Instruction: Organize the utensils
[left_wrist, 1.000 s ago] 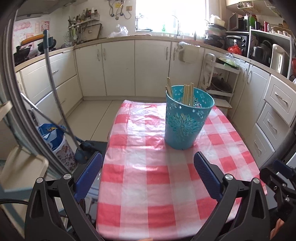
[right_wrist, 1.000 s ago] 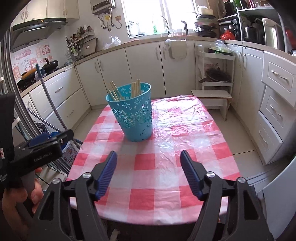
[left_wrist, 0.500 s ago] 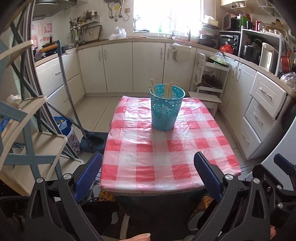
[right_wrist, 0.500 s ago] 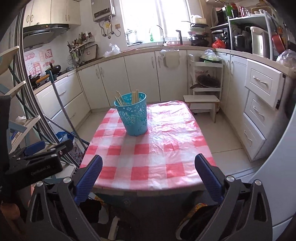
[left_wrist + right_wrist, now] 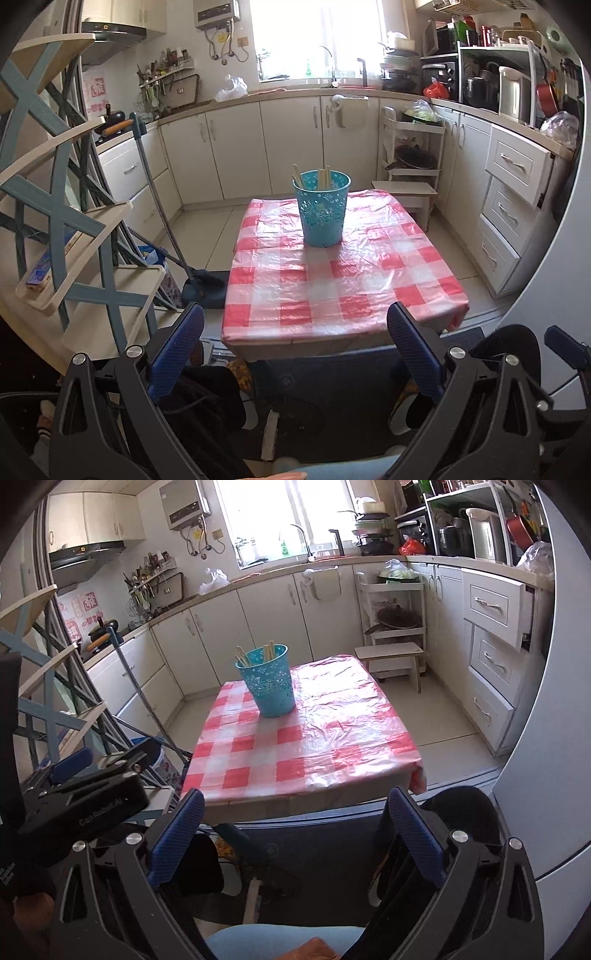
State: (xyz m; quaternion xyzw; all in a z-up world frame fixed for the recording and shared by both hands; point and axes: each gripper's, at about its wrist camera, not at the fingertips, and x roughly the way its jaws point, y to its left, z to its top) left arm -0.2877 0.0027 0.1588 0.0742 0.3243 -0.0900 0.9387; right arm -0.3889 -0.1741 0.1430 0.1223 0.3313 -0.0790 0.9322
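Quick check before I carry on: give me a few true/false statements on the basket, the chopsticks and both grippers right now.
1. The basket stands upright on the table. True.
2. The chopsticks lie flat on the cloth. False: they stand in the basket.
3. The right gripper is shut on a chopstick. False: it is open, with nothing between its fingers.
4. The left gripper is open and empty. True.

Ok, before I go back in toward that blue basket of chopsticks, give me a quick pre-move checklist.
1. Left gripper open, nothing between the pads: ok.
2. Right gripper open and empty: ok.
3. Blue basket upright on the checked tablecloth: ok.
4. Chopsticks standing inside the basket: ok.
5. Loose utensils left on the cloth: none visible, ok.
6. Grippers within reach of the basket: not ok, both sit short of the table's near edge.
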